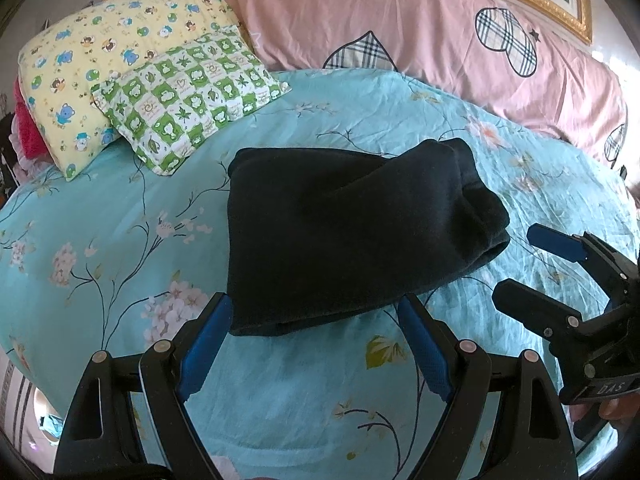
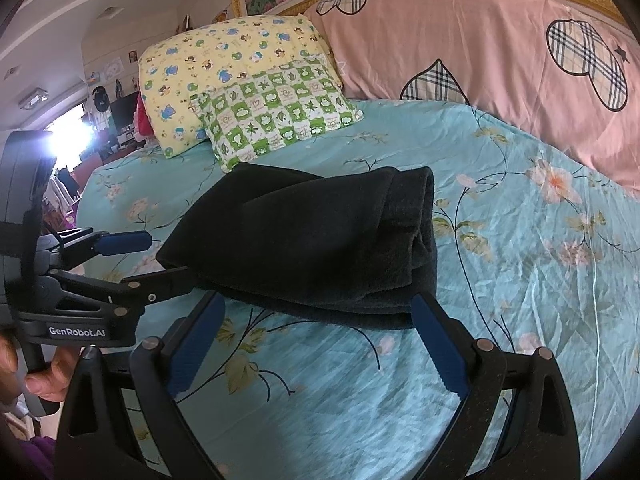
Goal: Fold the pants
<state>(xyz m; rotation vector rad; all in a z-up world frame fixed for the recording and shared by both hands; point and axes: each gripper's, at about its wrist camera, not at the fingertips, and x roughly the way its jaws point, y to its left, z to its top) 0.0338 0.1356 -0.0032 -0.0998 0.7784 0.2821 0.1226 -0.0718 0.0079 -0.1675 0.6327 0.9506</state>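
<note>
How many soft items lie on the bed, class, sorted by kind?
Folded dark pants: 1
Small patterned pillows, yellow and green checked: 2
Large pink bolster with plaid hearts: 1
Total: 4

The pants [image 1: 352,232] are a thick, matt black cloth with a fuzzy, fleece-like nap. The bed sheet [image 1: 120,240] is thin, smooth turquoise cloth, finely creased, with a printed flower pattern. The green checked pillow [image 1: 192,100] is printed woven cloth. Each hand-held gripper, left [image 1: 316,320] and right [image 2: 320,320], has matt black plastic arms, small dull metal pivot pins and blue textured pads [image 1: 208,340].
</note>
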